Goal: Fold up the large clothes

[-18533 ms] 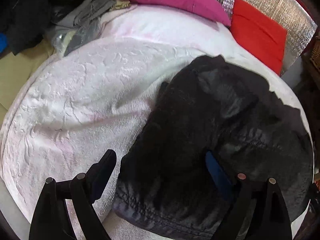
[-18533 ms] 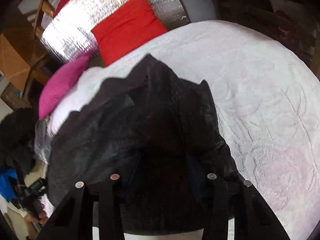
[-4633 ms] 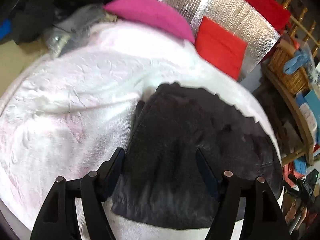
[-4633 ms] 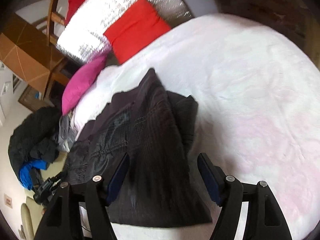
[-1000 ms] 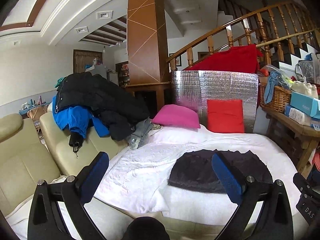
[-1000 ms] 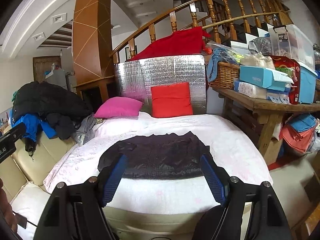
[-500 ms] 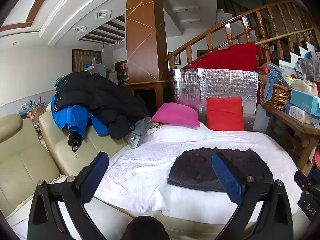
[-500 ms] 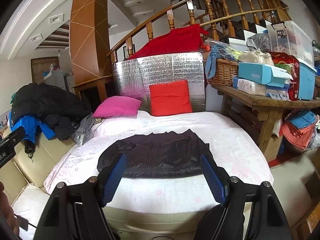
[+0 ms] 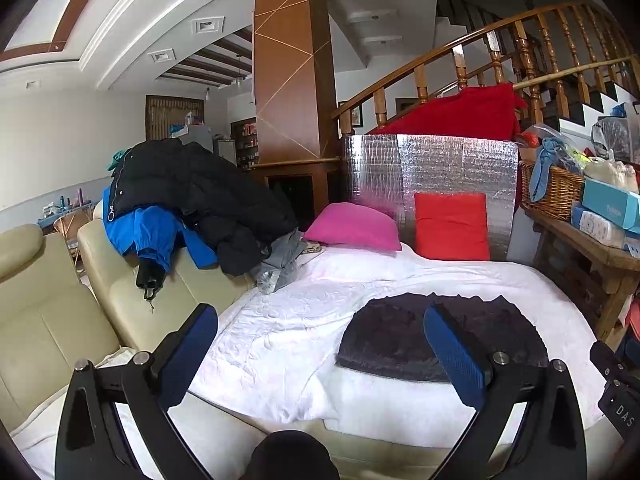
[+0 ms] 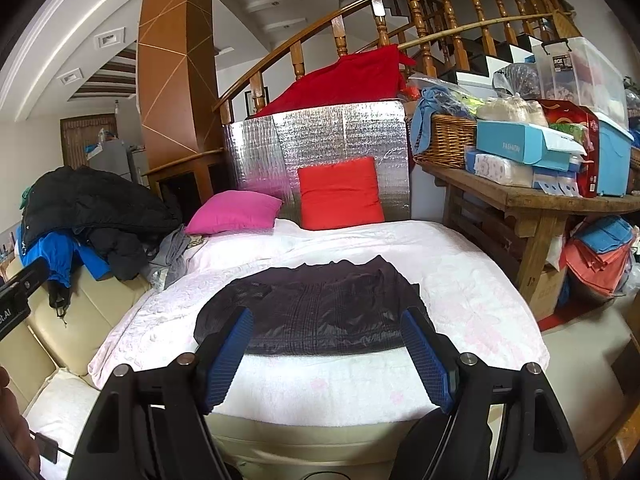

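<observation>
A dark folded garment [image 9: 404,340] lies flat on the white bedspread [image 9: 304,320]. It also shows in the right wrist view [image 10: 320,312] near the front of the bedspread [image 10: 460,280]. My left gripper [image 9: 320,344] is open and empty, held back from the bed. My right gripper [image 10: 326,350] is open and empty, also back from the bed and clear of the garment.
A pile of dark and blue jackets [image 9: 180,208] lies on the cream sofa [image 9: 48,320] at left. A pink pillow [image 9: 354,228] and a red pillow [image 9: 452,226] lean at the bed's head. A cluttered wooden table [image 10: 532,200] stands at right.
Both grippers have pulled up and back from the garment over the last seconds. In the last half second the views have barely shifted.
</observation>
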The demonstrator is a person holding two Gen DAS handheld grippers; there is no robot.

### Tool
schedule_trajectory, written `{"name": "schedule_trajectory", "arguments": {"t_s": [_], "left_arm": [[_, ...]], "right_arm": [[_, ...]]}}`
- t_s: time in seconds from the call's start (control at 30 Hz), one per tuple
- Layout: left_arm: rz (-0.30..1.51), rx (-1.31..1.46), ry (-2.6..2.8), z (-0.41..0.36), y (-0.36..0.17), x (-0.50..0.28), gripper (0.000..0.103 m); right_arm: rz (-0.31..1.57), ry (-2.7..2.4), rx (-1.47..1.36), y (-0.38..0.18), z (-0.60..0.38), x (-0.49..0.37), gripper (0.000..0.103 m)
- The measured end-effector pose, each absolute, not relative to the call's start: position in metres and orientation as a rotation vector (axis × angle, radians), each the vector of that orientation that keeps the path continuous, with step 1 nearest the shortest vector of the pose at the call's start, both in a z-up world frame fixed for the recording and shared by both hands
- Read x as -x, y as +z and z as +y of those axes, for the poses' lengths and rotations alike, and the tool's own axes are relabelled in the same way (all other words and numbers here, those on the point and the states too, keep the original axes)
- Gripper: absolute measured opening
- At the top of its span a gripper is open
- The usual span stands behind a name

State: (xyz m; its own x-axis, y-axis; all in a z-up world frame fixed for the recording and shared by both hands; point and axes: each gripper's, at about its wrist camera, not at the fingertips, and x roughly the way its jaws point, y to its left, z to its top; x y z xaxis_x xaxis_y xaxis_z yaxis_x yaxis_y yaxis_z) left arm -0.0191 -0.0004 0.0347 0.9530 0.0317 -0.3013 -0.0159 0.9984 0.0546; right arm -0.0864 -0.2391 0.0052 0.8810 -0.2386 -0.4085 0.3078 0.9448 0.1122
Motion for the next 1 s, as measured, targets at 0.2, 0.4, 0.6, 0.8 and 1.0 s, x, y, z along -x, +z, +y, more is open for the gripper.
{"name": "schedule_trajectory", "arguments": {"t_s": [0.2, 0.4, 0.6, 0.8, 1.0], "left_arm": [[0.308, -0.052, 0.024, -0.0006, 0.0344, 0.0192, 0.102], [0.308, -0.052, 0.025, -0.0005, 0.0343, 0.019, 0.102], [0.314, -0.055, 0.019, -0.0003, 0.0313, 0.0172, 0.102], [0.319, -0.058, 0.01, 0.0004, 0.0299, 0.0147, 0.102], [0.32, -0.049, 0.0, 0.0024, 0.0304, 0.0134, 0.103]], "right_arm": [[0.402, -0.283, -0.175, 0.0049, -0.2409, 0.0858, 0.08], [0.404, -0.282, -0.179, 0.0044, -0.2414, 0.0851, 0.08], [0.41, -0.281, -0.183, 0.0023, -0.2418, 0.0832, 0.08], [0.407, -0.28, -0.182, 0.0019, -0.2432, 0.0831, 0.08], [0.408, -0.286, -0.173, 0.0022, -0.2437, 0.0799, 0.08]]}}
